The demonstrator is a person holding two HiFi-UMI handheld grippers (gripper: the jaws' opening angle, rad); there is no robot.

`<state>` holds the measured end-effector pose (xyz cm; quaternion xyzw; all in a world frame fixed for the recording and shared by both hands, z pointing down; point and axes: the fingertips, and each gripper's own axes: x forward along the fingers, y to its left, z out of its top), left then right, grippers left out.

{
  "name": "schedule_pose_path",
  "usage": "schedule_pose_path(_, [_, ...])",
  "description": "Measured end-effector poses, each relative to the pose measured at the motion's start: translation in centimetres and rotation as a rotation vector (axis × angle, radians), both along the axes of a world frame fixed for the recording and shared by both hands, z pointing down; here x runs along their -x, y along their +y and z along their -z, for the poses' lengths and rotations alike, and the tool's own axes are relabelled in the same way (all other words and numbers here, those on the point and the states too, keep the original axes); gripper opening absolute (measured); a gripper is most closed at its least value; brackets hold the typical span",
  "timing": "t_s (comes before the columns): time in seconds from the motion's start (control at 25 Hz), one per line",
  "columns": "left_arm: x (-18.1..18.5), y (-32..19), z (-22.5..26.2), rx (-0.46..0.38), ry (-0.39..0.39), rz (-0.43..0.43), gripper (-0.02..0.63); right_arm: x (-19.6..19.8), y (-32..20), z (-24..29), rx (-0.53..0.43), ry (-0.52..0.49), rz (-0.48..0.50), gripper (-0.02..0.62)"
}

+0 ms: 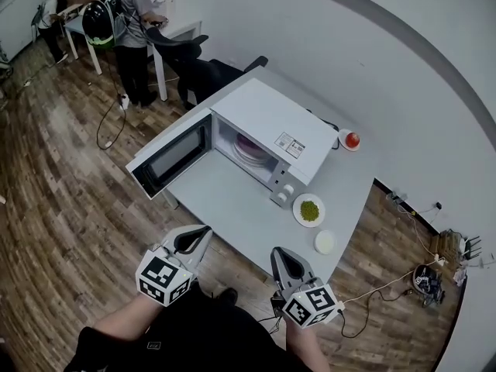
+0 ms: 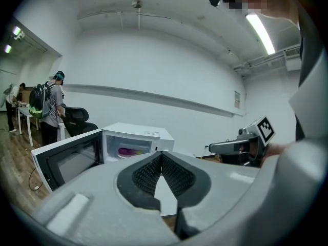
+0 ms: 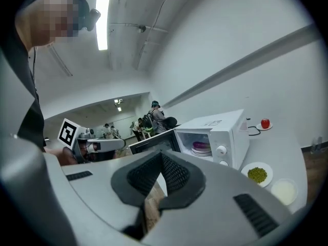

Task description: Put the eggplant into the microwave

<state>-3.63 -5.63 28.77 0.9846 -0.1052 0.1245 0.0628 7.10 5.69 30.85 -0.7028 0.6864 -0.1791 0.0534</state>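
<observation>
White microwave (image 1: 267, 130) on the worktop (image 1: 232, 200), door (image 1: 167, 161) swung open. Purple eggplant (image 1: 246, 146) sits on a plate (image 1: 249, 159) inside. I see left gripper (image 1: 200, 235) and right gripper (image 1: 280, 256) near the worktop's front edge.
Left gripper view: fingers closed tip to tip, nothing between.
Right gripper view: same, fingers together, empty. Green-filled dish (image 3: 258, 174) beside the microwave.
</observation>
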Motion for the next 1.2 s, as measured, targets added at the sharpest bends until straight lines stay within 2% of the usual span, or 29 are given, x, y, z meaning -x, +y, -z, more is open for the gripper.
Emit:
schedule_pose_path(0.16, [-0.5,1.7,-0.2,-0.039,-0.024,0.009,0.008,0.6,1.6,1.0,-0.024,-0.002,0.043,0.015])
schedule_pose_path(0.32, [-0.6,2.1,0.8,-0.046,-0.007,0.007,0.008,0.9,1.7,1.5,-0.021,0.038,0.062,0.015])
schedule_pose_path(0.56, [0.1,1.0,2.4,-0.089,0.019,-0.01,0.008,0.7,0.7,3.4,-0.064,0.051,0.015,0.015])
schedule_pose_path(0.84, [1.3,-0.6,3.5,-0.116,0.045,-0.03,0.008,2.8,-1.9,4.6,-0.091,0.086,0.029,0.014])
schedule_pose_path(1.2, [2.0,-2.6,4.5,-0.098,0.067,-0.051,0.009,3.0,-3.8,5.4,-0.103,0.083,-0.006,0.014])
